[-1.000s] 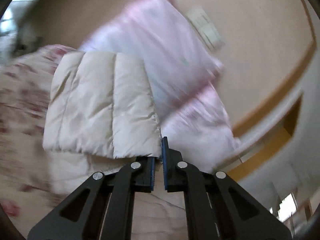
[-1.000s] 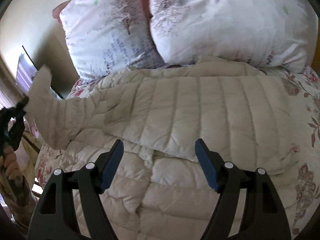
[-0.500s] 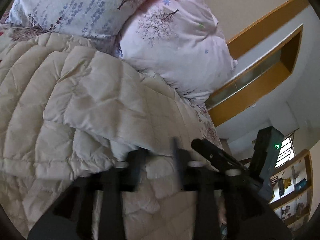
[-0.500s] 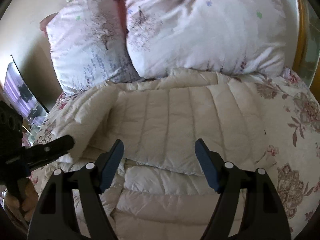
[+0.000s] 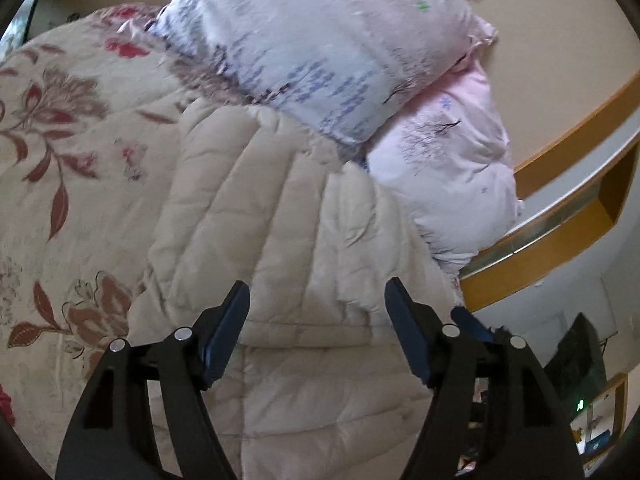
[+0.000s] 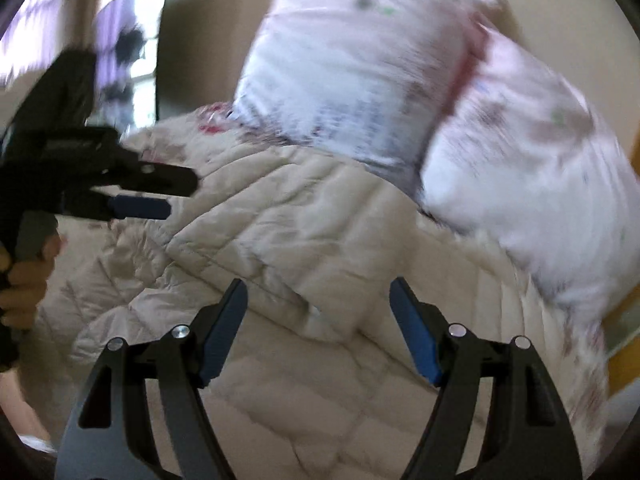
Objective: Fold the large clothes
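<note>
Item: cream quilted down jacket (image 5: 288, 216), large, stitched in long padded channels. Lies spread on the floral bedspread (image 5: 60, 152), its upper edge touching the two pillows. In the left wrist view a folded upper layer ends in a straight edge just ahead of the fingertips, with a lower layer of the same garment running beneath toward 6 o'clock. In the right wrist view (blurred by motion) a folded panel of the jacket (image 6: 280, 240) sits on top of the rest, its corner pointing to 6 o'clock between the fingers.

Left gripper (image 5: 316, 300): black frame, blue pads, jaws standing wide apart, nothing between them, poised over the folded edge. Seen again in the right wrist view at 9 o'clock (image 6: 160, 196), side on, jaws parted, above the jacket's left margin; whether it touches the fabric cannot be told.

Right gripper (image 6: 318, 300): same build, jaws wide apart, empty, above the jacket.

Surroundings: white pillow with blue print (image 5: 320, 48) at 12 o'clock and pink pillow (image 5: 448, 176) at 2 o'clock, touching each other; bedspread with red-brown flowers at 9 o'clock; wooden headboard ledge (image 5: 560, 240) at 3 o'clock; beige wall (image 5: 560, 60) behind
</note>
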The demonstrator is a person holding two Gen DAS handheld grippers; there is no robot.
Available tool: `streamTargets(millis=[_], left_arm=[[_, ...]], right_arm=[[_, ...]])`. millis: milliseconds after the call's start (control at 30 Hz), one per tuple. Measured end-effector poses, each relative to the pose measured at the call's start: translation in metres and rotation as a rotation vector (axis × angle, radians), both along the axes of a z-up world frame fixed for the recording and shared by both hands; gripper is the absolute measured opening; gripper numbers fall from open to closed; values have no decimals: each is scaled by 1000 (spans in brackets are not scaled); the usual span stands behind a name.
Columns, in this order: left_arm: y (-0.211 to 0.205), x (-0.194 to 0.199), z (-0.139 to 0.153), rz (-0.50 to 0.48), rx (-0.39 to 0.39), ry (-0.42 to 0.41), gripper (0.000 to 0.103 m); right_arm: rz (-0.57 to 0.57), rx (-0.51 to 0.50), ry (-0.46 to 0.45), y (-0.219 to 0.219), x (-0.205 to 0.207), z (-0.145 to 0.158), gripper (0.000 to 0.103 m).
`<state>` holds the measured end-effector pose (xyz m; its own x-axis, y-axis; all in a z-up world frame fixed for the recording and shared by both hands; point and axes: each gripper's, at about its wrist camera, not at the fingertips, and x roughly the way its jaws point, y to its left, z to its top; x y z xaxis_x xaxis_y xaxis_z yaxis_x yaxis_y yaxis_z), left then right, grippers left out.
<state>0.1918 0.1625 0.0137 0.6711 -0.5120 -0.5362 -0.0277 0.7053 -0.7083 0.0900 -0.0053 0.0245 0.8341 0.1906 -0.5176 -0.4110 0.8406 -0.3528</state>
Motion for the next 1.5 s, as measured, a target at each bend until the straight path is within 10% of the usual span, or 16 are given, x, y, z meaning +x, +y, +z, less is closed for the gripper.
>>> streamTargets(millis=[200, 367, 700, 833, 933, 1200, 1267, 1333, 1500], left_arm=[[2, 3, -15, 9, 1, 39, 70], [0, 3, -19, -2, 9, 39, 70], [-4, -4, -13, -49, 54, 4, 70], [-5, -11, -10, -65, 92, -4, 72], [-5, -19, -6, -75, 138, -18, 77], [-1, -49, 8, -47, 359, -49, 94], [4, -55, 7, -43, 368, -43, 94], [7, -59, 4, -40, 370, -39, 94], [19, -74, -7, -35, 368, -14, 94]], right_arm=[[-51, -121, -48, 35, 23, -20, 63], [-155, -17, 3, 13, 48, -15, 11], [-322, 486, 130, -124, 24, 21, 10], [-362, 643, 204, -164, 23, 13, 63], [-392, 747, 232, -189, 30, 13, 63], [-438, 852, 426, -205, 76, -27, 49], [-417, 862, 446, -201, 84, -33, 28], [-396, 851, 432, -196, 85, -32, 8], [-385, 835, 292, -197, 53, -10, 6]])
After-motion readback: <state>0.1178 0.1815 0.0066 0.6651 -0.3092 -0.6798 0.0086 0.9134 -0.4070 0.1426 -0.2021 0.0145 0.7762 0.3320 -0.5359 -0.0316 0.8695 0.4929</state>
